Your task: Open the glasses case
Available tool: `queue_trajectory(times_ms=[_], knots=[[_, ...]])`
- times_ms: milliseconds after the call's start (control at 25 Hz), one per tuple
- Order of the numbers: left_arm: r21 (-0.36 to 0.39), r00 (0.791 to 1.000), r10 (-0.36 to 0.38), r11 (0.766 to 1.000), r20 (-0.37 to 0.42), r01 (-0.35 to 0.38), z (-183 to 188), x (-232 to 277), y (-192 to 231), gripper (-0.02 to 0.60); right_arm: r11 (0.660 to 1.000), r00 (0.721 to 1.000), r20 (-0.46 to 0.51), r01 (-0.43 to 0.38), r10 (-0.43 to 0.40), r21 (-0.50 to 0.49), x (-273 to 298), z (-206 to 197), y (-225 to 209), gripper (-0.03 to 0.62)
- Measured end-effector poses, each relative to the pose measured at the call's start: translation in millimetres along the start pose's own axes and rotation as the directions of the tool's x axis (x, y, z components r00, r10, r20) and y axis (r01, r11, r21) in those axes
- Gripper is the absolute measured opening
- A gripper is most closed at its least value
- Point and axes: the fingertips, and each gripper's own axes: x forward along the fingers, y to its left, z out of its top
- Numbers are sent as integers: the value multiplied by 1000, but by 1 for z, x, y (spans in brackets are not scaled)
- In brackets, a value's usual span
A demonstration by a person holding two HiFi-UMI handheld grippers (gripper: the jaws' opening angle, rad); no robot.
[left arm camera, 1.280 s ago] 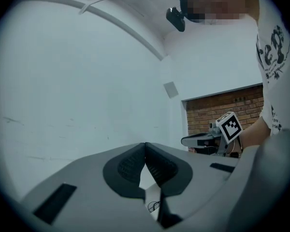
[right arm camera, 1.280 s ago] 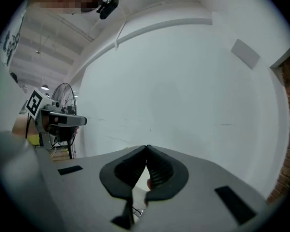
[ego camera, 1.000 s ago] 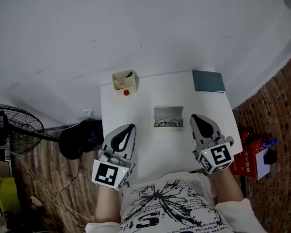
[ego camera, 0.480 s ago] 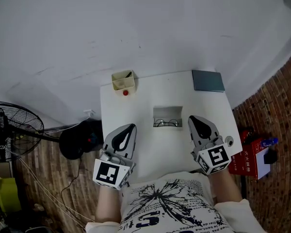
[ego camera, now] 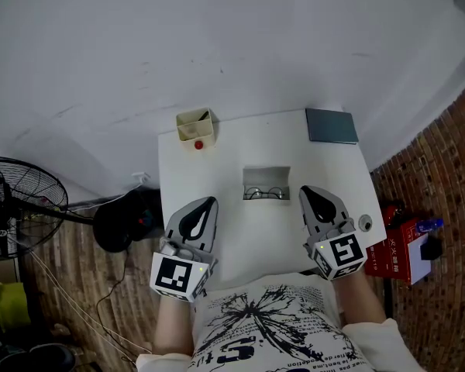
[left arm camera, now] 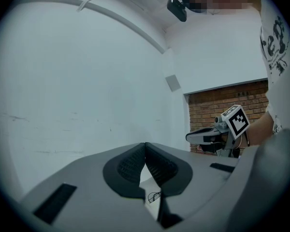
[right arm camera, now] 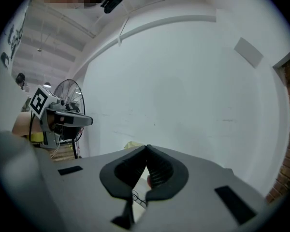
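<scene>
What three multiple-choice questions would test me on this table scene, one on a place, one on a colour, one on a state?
1. Where on the table does the dark flat rectangle lie?
A. far right corner
B. near left corner
C. centre

2. What colour is the small thing beside the cream box?
A. blue
B. red
C. green

3. How do the jaws of the left gripper stand?
A. shut, empty
B. wide open
C. clamped on glasses

Answers: A, it sits at the far right corner; B, it shows red; A, the pads meet with nothing between.
</scene>
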Motion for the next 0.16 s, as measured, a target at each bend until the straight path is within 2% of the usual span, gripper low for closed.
queue_trajectory(times_ms=[160], knots=[[-9, 1000, 6, 1000, 1, -6, -1, -1, 0, 14, 1000, 1000, 8, -8, 8, 26, -2, 1, 3, 11]])
